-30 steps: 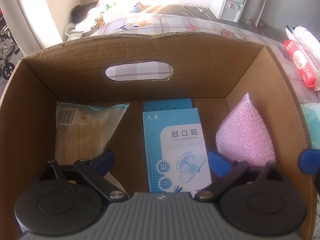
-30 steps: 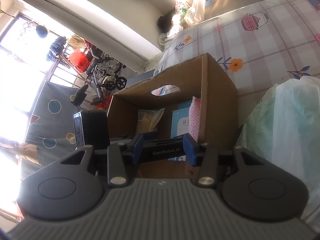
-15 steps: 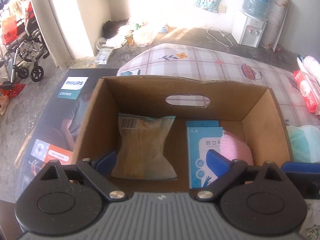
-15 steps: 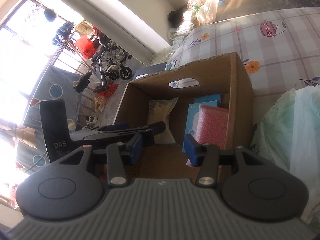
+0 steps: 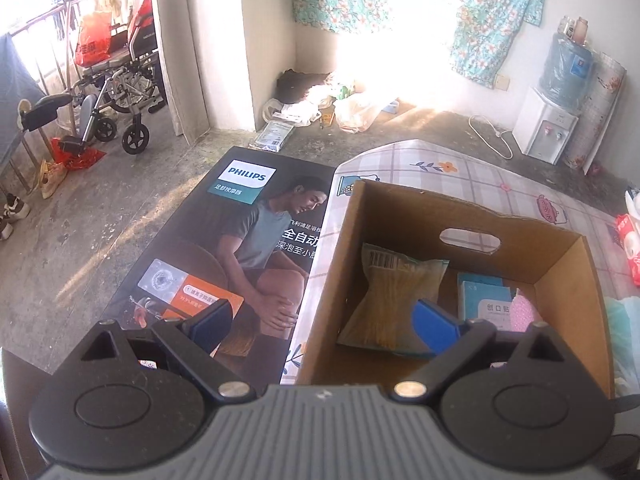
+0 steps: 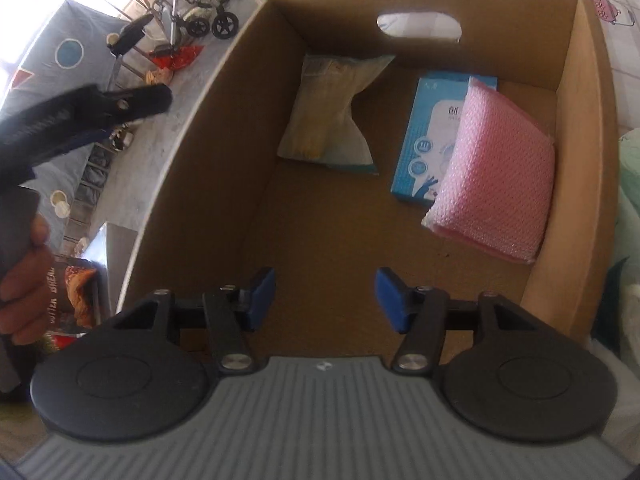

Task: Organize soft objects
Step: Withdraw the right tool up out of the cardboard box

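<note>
An open cardboard box (image 6: 192, 168) holds a tan sealed packet (image 6: 328, 108), a blue plaster box (image 6: 432, 132) and a folded pink bubble-wrap sheet (image 6: 496, 176) that leans on the blue box by the right wall. My right gripper (image 6: 326, 298) hangs over the box's bare near floor; its jaws are opening with nothing between them. My left gripper (image 5: 324, 322) is open and empty, raised above the box's left wall (image 5: 336, 280). In the right wrist view it appears outside that wall, held by a hand (image 6: 24, 276).
The box stands on a checked floral cloth (image 5: 460, 176). A dark printed Philips carton (image 5: 240, 248) lies to its left. A pale green plastic bag (image 6: 628, 184) presses against the right wall, and red tissue packs (image 5: 630, 248) lie further right. A snack packet (image 6: 72, 292) sits lower left.
My left gripper rose and drew back to the left, out of the box. My right gripper swung in over the box and its jaws widened.
</note>
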`<state>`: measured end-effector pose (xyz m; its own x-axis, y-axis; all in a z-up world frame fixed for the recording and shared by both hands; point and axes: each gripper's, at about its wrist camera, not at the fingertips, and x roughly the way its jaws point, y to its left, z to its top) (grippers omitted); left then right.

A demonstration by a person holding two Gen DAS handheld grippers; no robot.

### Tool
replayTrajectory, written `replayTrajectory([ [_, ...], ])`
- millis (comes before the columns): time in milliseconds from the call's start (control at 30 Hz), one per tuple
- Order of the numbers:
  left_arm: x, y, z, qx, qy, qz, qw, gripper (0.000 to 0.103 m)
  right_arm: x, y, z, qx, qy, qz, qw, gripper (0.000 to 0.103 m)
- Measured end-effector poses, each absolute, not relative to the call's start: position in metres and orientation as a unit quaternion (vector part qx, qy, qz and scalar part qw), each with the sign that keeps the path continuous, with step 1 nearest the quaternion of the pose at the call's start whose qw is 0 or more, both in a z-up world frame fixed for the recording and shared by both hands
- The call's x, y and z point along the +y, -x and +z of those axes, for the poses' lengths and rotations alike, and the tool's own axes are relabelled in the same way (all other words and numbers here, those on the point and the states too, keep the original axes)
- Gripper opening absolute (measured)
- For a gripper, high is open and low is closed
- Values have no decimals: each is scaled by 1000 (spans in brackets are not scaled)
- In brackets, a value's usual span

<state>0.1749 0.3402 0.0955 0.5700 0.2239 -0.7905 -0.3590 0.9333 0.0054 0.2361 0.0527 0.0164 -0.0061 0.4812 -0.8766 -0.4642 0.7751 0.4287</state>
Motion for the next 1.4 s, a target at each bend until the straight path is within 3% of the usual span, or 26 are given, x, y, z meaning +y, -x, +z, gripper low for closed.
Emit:
replayTrajectory([
  [233, 339, -157, 90, 439, 98, 137, 882, 98, 69, -256, -20, 612, 88, 204, 759, 56],
  [400, 340, -154, 85, 438, 97, 131, 884, 98, 62, -266, -14, 591, 65, 182, 783, 58],
  [533, 345, -155, 81, 442, 110, 133, 880, 98, 61, -269, -16, 579, 53, 193, 790, 69],
  [667, 346, -155, 78, 446, 111, 132, 878, 98, 58, -276, -16, 583, 16, 230, 779, 72],
  [933, 345, -154, 78, 446, 110, 132, 879, 98, 50, -272, 18, 561, 13, 287, 777, 77],
  [1167, 345, -154, 80, 442, 110, 134, 880, 98, 20, -276, 80, 515, -30, 319, 795, 76],
  [1400, 332, -156, 77, 447, 101, 124, 880, 98, 30, -294, 80, 523, -36, 312, 792, 76],
])
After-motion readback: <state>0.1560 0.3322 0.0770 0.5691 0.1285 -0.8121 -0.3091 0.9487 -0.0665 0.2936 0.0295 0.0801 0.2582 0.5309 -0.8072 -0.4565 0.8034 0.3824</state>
